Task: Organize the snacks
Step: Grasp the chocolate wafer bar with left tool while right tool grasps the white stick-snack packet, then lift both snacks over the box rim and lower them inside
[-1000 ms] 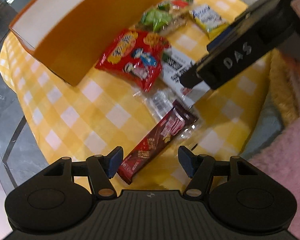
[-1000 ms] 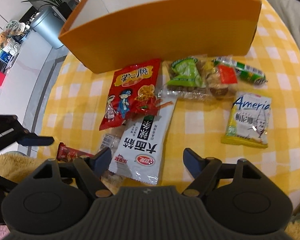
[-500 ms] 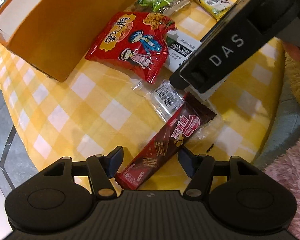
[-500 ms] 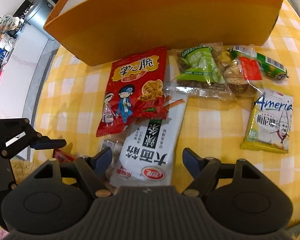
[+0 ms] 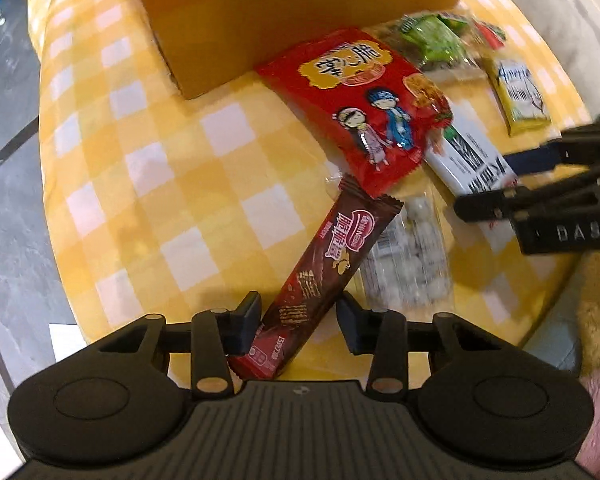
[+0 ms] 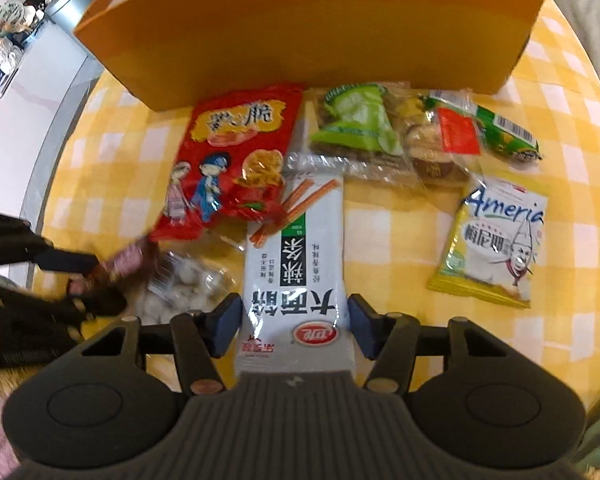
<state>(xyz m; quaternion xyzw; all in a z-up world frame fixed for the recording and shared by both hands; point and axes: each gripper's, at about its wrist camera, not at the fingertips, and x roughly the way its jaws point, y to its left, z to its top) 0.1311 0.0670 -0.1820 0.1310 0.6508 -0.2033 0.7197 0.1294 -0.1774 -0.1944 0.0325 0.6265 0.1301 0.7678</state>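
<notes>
Brown wafer bar (image 5: pixel 324 264) between closing left claw (image 5: pixel 298 322); white packet (image 6: pixel 296 280) between closing right claw (image 6: pixel 294 324).

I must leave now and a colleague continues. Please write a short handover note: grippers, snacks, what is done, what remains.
Left gripper: closing around the brown bar, pads not clearly pressing.
Right gripper: closing around the white pack, not gripped yet.
All snacks lie on the cloth before the orange box.
Done: nothing seen boxed.
Left: grip both and sort everything.
</notes>
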